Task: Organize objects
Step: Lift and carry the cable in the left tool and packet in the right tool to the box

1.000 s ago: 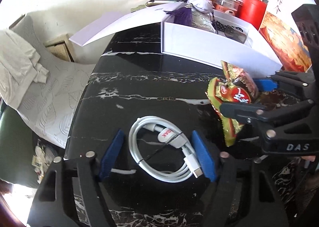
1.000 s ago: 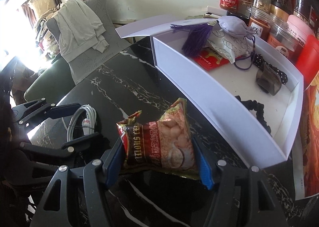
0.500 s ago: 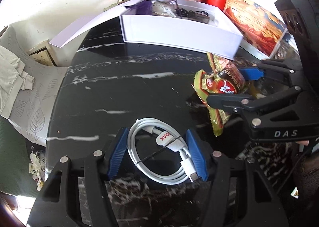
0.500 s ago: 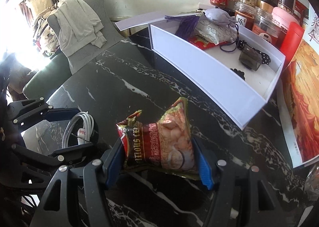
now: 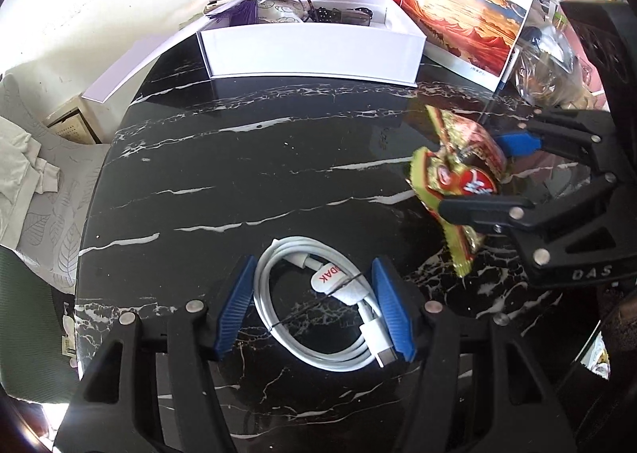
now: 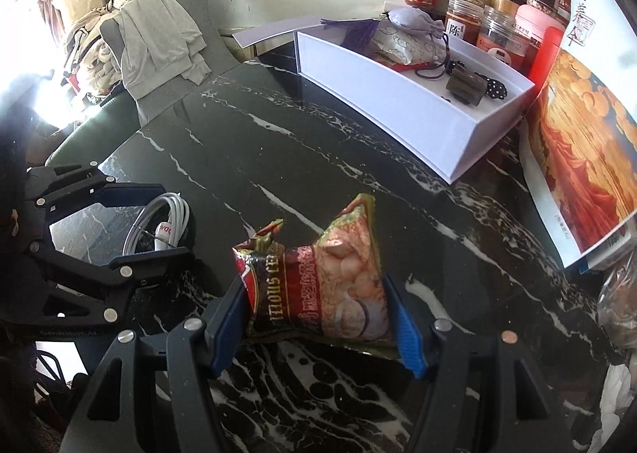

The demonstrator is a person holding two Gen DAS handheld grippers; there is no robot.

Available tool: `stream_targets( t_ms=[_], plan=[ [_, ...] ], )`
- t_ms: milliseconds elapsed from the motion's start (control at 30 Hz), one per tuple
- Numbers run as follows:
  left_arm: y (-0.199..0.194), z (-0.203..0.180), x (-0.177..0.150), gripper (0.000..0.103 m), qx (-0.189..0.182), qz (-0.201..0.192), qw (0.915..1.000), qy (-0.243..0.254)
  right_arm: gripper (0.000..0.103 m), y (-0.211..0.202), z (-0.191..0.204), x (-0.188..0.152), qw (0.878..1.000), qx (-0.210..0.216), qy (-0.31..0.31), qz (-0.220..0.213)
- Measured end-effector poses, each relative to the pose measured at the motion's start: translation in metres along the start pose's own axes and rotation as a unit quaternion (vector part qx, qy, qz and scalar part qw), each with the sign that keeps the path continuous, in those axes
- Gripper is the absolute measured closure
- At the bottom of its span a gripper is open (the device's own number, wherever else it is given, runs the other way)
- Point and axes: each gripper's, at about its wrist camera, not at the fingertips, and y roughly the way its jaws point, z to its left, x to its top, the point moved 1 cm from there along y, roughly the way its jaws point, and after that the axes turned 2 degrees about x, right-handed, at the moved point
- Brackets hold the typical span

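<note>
Left gripper (image 5: pixel 314 307) clenched on coiled white cable (image 5: pixel 324 313), pads touching both sides, over black marble table (image 5: pixel 247 158). Right gripper (image 6: pixel 322 319) clamped on snack bag (image 6: pixel 318 289), lifted beside the left. White box (image 5: pixel 312 50) well ahead of both.

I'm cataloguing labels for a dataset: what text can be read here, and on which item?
"DAS": right hand-held gripper body.
"DAK", start hidden: tag on the white cable.
"陈": a jar.
Snack packet lettering, the poster calligraphy and the other jar labels: not reliably readable.
</note>
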Motion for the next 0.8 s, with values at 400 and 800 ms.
stream_targets(
  t_ms=[400, 800],
  plan=[
    [0.004, 0.000, 0.000, 0.029, 0.014, -0.027, 0.9994, -0.016, 0.025, 0.011, 0.005, -0.006, 1.000, -0.017, -0.006, -0.003],
    [0.002, 0.001, -0.002, 0.050, 0.015, -0.043, 0.9987, -0.022, 0.038, 0.007, 0.005, -0.010, 0.999, -0.020, -0.011, -0.023]
  ],
)
